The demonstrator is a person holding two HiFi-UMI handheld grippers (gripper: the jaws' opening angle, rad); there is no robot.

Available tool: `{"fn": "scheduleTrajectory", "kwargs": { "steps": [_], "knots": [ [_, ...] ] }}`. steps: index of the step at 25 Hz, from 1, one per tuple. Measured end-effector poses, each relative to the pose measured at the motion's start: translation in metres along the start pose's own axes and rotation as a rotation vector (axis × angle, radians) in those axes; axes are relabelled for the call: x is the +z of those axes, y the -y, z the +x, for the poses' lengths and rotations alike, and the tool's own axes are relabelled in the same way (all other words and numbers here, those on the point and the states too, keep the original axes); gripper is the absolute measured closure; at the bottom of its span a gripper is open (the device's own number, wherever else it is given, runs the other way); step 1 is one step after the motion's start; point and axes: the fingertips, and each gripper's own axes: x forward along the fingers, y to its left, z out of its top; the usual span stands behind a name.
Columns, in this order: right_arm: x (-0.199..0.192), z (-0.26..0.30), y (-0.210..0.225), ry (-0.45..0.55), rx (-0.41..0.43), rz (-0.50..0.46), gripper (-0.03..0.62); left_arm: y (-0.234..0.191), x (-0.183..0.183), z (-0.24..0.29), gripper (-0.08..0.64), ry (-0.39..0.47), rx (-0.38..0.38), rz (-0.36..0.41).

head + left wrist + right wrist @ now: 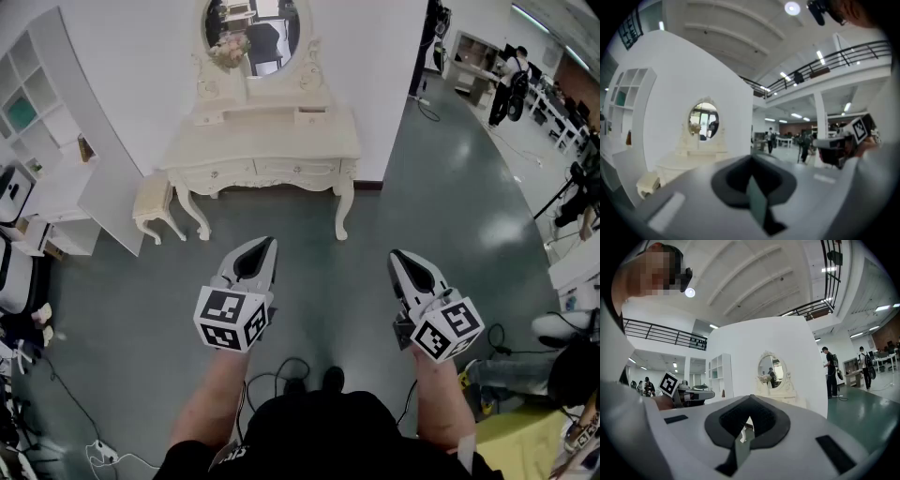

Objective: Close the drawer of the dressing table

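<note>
The cream dressing table (262, 141) with an oval mirror (253, 28) stands against the white wall, well ahead of me across the grey floor. It has two wide front drawers (298, 169) and small drawers (311, 115) on its top; from here I cannot tell which one stands out. My left gripper (255, 251) and right gripper (405, 262) are held side by side, far short of the table, both shut with nothing in them. The table also shows small in the left gripper view (689, 157) and the right gripper view (780, 394), beyond the closed jaws.
A cream stool (155, 202) stands at the table's left. A white shelf unit (37, 103) runs along the left wall. Cables (291, 370) lie on the floor by my feet. People (511, 80) and desks are at the far right.
</note>
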Motion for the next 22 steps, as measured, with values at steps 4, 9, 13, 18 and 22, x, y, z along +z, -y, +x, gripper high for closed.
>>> {"fn": "scheduleTrajectory", "kwargs": {
  "steps": [4, 9, 13, 18, 22],
  "knots": [
    [-0.011, -0.005, 0.015, -0.012, 0.002, 0.013, 0.601, 0.008, -0.011, 0.008, 0.551, -0.013, 0.010, -0.026],
    [-0.012, -0.004, 0.032, -0.010, 0.010, 0.011, 0.601, 0.023, -0.014, 0.024, 0.551, -0.034, 0.005, -0.010],
    [-0.014, -0.006, 0.041, -0.016, 0.039, 0.008, 0.601, 0.035, -0.017, 0.036, 0.551, -0.044, 0.011, -0.004],
    [-0.009, -0.015, 0.040, -0.023, 0.101, -0.049, 0.598, 0.060, -0.002, 0.044, 0.551, -0.027, 0.013, 0.074],
    [-0.010, -0.017, 0.057, -0.015, 0.099, -0.012, 0.598, 0.076, 0.000, 0.058, 0.551, -0.038, -0.020, 0.092]
  ]
}}
